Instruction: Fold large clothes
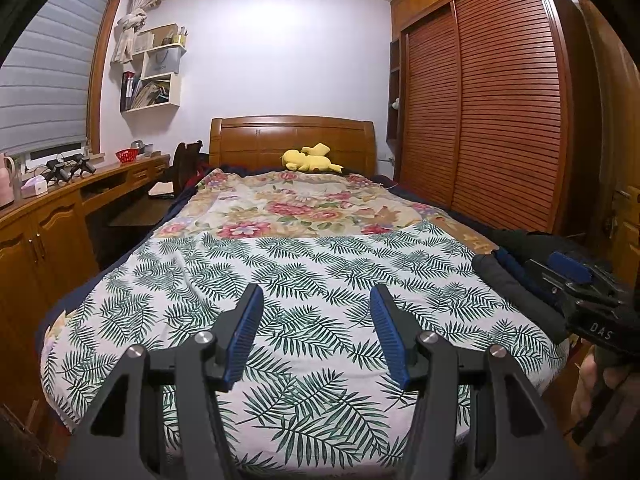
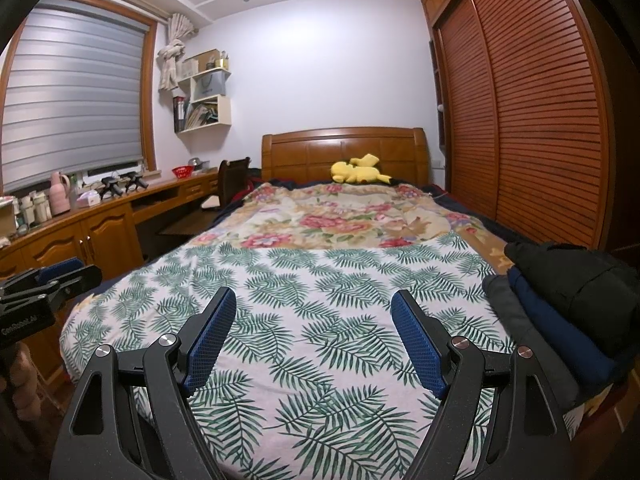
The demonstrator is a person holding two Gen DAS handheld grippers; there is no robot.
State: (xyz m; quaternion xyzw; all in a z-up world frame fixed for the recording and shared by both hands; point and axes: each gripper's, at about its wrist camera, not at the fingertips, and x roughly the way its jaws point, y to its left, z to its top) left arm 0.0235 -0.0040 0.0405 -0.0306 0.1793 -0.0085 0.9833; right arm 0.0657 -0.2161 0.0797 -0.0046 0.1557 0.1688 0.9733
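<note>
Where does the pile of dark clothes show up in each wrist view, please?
Left wrist view: the pile of dark clothes lies at the right edge on the bed, partly behind the right claw.
Right wrist view: the pile sits at the right edge, larger and unobstructed.
Shared landmark: the yellow plush toy by the headboard.

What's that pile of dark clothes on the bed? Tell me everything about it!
The pile of dark clothes sits at the right edge of the bed, on the leaf-print cover. It looks like three soft folded garments stacked: a grey one at the bottom, a navy one in the middle, and a puffy black one on top. Neither gripper touches it in the right wrist view.
</note>
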